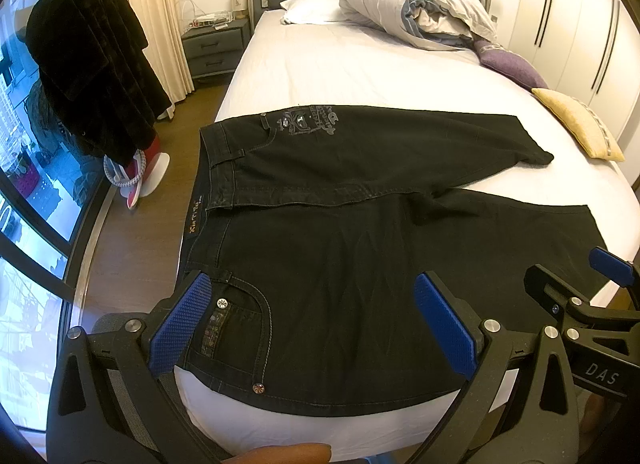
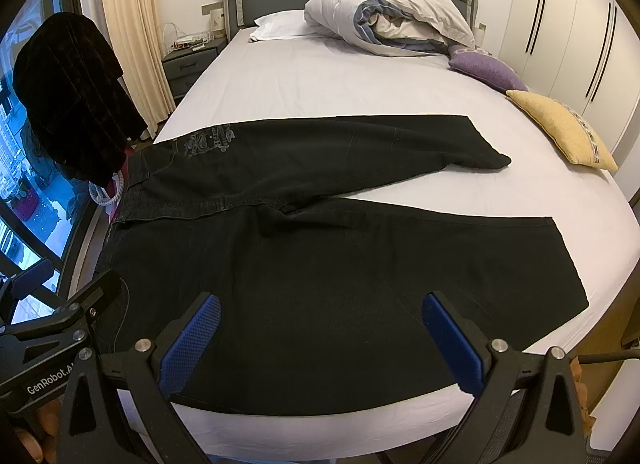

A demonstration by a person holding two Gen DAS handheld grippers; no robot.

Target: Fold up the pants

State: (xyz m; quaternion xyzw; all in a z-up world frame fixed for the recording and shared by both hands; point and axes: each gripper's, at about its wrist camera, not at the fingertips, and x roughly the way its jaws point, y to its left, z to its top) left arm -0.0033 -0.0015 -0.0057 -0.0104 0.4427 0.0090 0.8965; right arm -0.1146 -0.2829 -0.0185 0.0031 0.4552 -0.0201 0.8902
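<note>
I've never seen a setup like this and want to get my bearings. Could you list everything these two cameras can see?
pants: one pair, black, spread flat across the near end of the bed, legs apart
bed: one, white sheet, grey headboard
duvet: one, white and blue, bundled by the headboard
pillow: one, white, beside the duvet
cushions: two, purple and yellow, right edge of bed
nightstand: one, grey, left of bed
dark garment: one, black, hanging by the window
wardrobe: white, right wall
left gripper: black with blue pads, open over the waistband
right gripper: same, open over the near leg
</note>
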